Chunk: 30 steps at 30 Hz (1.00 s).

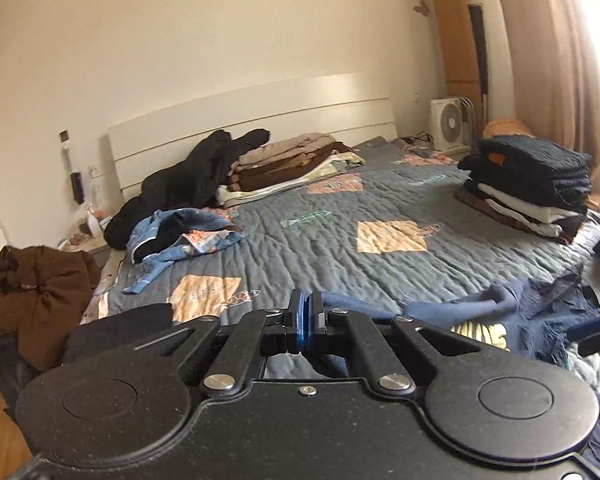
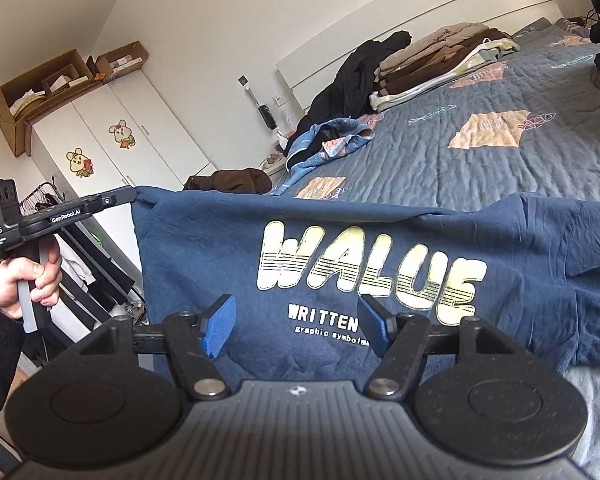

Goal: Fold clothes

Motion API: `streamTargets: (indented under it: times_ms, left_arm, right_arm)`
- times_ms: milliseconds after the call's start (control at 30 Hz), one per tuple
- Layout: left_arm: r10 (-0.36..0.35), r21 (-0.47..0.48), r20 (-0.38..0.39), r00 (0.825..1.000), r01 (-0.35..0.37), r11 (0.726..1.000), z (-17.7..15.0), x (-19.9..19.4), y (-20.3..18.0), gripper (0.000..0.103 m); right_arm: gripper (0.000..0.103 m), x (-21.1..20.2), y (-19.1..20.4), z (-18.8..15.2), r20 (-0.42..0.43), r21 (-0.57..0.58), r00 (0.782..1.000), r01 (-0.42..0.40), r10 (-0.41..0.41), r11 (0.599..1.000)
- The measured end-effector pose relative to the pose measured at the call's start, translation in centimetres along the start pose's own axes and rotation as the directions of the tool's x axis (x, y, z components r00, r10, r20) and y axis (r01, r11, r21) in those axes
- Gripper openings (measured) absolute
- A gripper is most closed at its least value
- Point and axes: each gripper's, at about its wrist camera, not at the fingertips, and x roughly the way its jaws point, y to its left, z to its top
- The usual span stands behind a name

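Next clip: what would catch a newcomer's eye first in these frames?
The navy T-shirt with its big pale "WALUE" print fills the foreground, one corner lifted at left by the shut left tool in a person's hand. The right tool stands open in front of the print, gripping nothing. Behind, on the grey patchwork quilt, a neat stack of folded clothes sits at right, with unfolded heaps at left.

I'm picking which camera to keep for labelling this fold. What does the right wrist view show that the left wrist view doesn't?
Only the right wrist view: the navy T-shirt's printed front, lifted by a corner pinched in the left gripper, the hand holding that gripper, a white wardrobe, and the open right gripper.

Only the left wrist view: the whole dark folded stack, a white fan, curtains.

Both: the quilted bed, brown folded pile, crumpled blue garment.
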Motion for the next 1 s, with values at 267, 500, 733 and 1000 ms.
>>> streamTargets:
  times_ms: [267, 500, 733, 1000]
  left_arm:
    - [-0.004, -0.097, -0.206, 0.978, -0.017, 0.995, -5.7, 1.9, 4.9, 0.002]
    - [-0.194, 0.010, -0.491, 0.849, 0.228, 0.974, -16.0, 2.8, -1.0, 0.004]
    - [-0.224, -0.195, -0.325, 0.919, 0.166, 0.967, -13.2, 3.3, 3.0, 0.042]
    - [-0.242, -0.238, -0.444, 0.863, 0.148, 0.960, -13.9, 11.3, 2.9, 0.044]
  right_arm:
    - [0.066, 1.3, 0.3, -0.9, -0.051, -0.017, 0.999, 0.011, -0.012, 1.000]
    - [0.066, 2.0, 0.3, -1.5, -0.083, -0.021, 0.996, 0.019, -0.020, 1.000]
    - [0.066, 2.2, 0.4, -1.6, -0.091, -0.025, 0.996, 0.022, -0.024, 0.999]
    - [0.066, 2.4, 0.5, -1.7, -0.101, -0.030, 0.995, 0.026, -0.028, 0.999]
